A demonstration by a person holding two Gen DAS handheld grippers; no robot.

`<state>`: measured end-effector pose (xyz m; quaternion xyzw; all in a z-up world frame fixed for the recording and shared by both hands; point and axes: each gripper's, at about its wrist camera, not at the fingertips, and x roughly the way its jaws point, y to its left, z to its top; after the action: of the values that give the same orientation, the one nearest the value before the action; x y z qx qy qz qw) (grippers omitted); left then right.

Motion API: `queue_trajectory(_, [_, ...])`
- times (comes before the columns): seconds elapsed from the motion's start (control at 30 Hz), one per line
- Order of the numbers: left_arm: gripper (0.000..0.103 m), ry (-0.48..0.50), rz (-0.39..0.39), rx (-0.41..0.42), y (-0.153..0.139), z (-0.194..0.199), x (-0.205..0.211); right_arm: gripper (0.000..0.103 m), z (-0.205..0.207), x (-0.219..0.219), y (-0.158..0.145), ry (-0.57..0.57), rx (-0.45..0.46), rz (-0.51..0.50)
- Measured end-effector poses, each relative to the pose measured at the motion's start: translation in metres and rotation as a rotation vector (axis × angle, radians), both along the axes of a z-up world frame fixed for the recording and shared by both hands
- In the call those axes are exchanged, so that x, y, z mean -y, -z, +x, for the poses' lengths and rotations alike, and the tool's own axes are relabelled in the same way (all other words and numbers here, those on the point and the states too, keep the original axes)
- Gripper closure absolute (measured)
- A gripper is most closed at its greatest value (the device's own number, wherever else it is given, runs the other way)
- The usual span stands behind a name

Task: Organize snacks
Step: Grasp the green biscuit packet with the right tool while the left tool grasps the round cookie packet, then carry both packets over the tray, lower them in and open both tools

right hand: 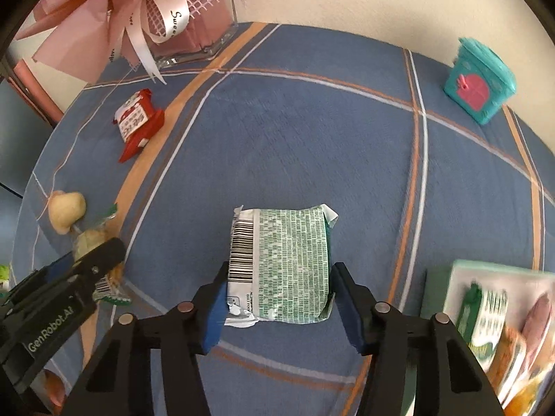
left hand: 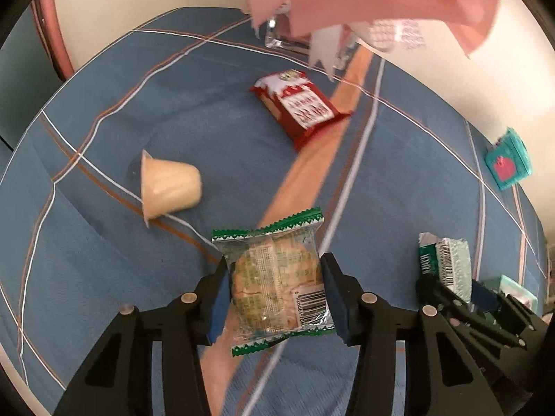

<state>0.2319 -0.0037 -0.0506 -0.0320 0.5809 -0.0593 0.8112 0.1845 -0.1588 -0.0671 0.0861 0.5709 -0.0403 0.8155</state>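
Note:
A clear, green-edged cookie packet [left hand: 274,277] lies on the blue checked tablecloth [left hand: 104,260]. My left gripper [left hand: 275,291] points down over it, and its blue pads [left hand: 218,298] touch both sides of the wrapper. In the right wrist view a green-and-white printed packet [right hand: 288,263], barcode to the left, sits between the pads of my right gripper [right hand: 279,294], which are closed against its edges. Each gripper shows in the other's view: the right gripper [left hand: 454,277] at the lower right, the left gripper [right hand: 93,260] at the lower left.
A pudding cup [left hand: 170,187] lies tipped on its side beside the cookie packet. A red snack packet [left hand: 298,104] lies farther back. A glass vase with pink wrapping and ribbon [right hand: 194,34] and a teal box [right hand: 480,81] stand by the wall. A mint tray [right hand: 437,287] holds several snacks.

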Motion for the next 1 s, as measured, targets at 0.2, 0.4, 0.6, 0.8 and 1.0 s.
queue_trajectory(0.2, [0.052, 0.030, -0.022, -0.001, -0.014, -0.019, 0.012, 0.047, -0.040, 0.001, -0.013, 0.014, 0.019, 0.023])
queue_trajectory(0.4, [0.052, 0.060, -0.018, 0.007, -0.023, -0.046, 0.026, 0.047, -0.072, 0.000, -0.033, 0.046, 0.062, 0.055])
queue_trajectory(0.6, [0.052, 0.144, 0.028, 0.059, -0.042, -0.071, 0.047, 0.047, -0.111, 0.010, -0.045, 0.081, 0.091, 0.096])
queue_trajectory(0.8, [0.052, 0.200, 0.053, 0.116, -0.060, -0.088, 0.066, 0.048, -0.146, 0.025, -0.059, 0.119, 0.120, 0.096])
queue_trajectory(1.0, [0.052, 0.239, 0.047, 0.152, -0.074, -0.103, 0.088, 0.047, -0.172, 0.055, -0.065, 0.173, 0.142, 0.129])
